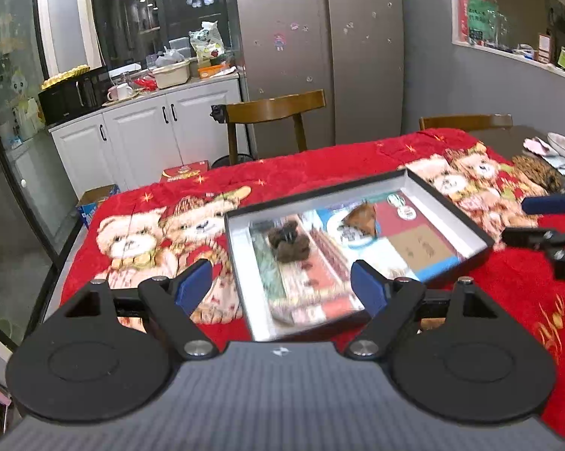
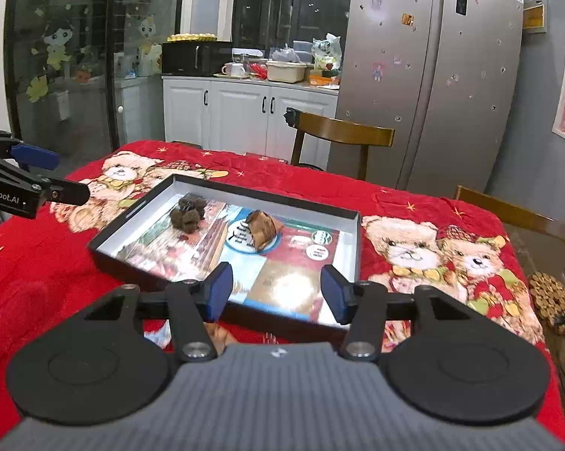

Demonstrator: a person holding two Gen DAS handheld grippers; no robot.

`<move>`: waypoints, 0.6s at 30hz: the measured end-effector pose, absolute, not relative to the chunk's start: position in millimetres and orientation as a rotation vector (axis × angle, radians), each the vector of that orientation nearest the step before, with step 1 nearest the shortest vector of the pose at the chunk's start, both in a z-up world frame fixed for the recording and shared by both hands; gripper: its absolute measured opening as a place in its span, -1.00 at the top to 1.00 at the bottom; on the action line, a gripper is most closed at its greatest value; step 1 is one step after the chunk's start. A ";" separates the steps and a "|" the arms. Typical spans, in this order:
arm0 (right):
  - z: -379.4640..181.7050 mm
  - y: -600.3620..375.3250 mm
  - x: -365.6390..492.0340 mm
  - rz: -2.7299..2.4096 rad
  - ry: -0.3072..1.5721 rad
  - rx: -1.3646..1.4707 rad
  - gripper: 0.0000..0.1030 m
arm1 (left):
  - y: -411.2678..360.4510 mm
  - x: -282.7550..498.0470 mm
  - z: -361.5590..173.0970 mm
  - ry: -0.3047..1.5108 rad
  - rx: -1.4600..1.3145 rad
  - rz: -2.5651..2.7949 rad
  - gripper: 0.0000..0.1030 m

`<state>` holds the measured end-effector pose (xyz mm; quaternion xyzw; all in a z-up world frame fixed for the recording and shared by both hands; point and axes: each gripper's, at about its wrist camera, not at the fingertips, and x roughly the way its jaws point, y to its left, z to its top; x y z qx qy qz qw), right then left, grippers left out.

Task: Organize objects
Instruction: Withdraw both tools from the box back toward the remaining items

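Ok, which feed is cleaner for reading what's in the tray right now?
Right wrist view: tray contents fairly sharp, though a glare patch whitens the near printed sheet. Left wrist view: motion blur smears the tray's near half. Both views bend the edges, fisheye.

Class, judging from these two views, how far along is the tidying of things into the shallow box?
Done: a dark fuzzy lump and a brown wedge lie in the box. In hand: nothing; left gripper and right gripper are open. Left: possibly the woven mat.
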<state>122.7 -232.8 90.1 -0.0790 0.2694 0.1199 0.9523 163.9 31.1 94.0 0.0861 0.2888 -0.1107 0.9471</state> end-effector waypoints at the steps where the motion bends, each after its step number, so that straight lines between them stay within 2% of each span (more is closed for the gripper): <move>1: 90.1 -235.1 116.6 0.243 0.545 -0.159 -0.29 | 34.6 156.8 91.2 0.596 0.171 -0.232 -0.64; 18: 39.1 -249.1 74.7 0.255 0.564 -0.080 -0.31 | 57.9 115.7 12.0 0.655 0.100 -0.346 -0.64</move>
